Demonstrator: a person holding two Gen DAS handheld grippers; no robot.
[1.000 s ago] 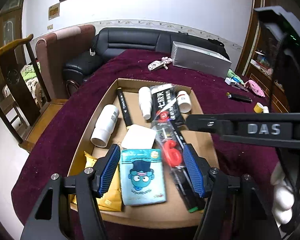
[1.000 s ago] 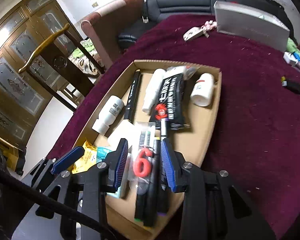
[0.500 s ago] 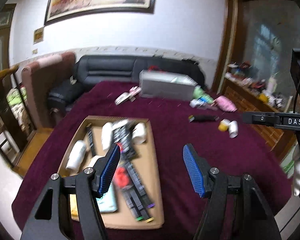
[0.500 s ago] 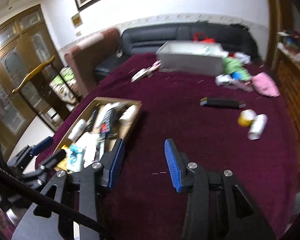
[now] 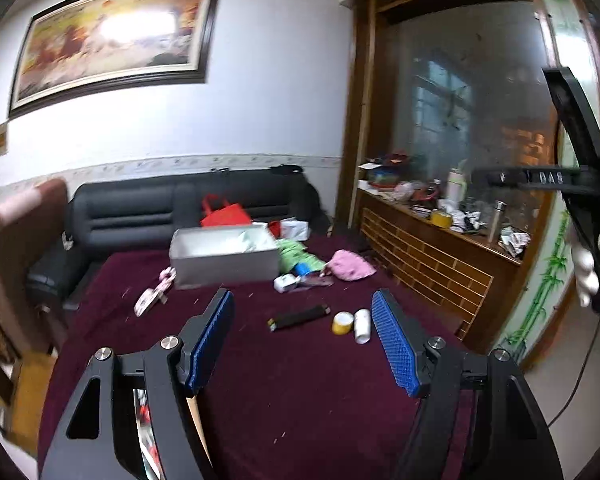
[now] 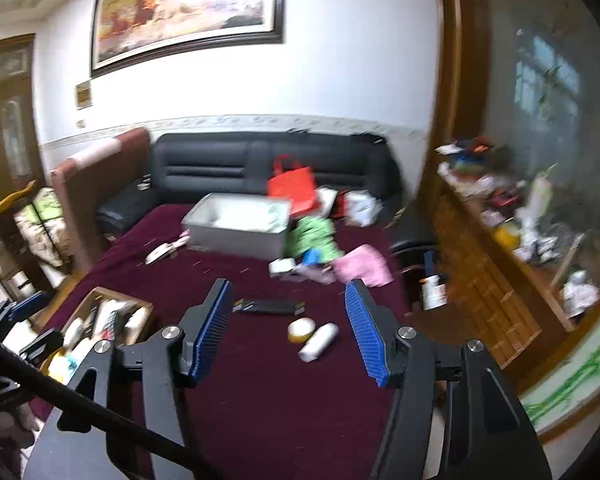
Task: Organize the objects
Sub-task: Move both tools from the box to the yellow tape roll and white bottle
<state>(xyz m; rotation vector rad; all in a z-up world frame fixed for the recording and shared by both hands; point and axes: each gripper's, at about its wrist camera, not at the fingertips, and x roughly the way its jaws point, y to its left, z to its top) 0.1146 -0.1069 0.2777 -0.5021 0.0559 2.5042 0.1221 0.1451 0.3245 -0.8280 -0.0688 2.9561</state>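
Now both tools are up off the work: the right gripper [image 6: 288, 330] has just been spreading its blue ribbed pads, nothing between them, and the left gripper [image 5: 303, 340] has parted a little too, likewise empty. Beyond the right tips, on the dark maroon tablecloth [image 6: 260, 408], lie a white cylindrical bottle [image 6: 318, 342], a yellow tape roll [image 6: 301, 329] touching it, and a flat black bar-shaped case [image 6: 269, 306] just behind. The shallow cardboard tray [image 6: 100, 294], already crowded, sits at near left. Judgement: between placements, seeking the next loose item. Next move likely calls for lowering toward the bottle, pads straddling its width.
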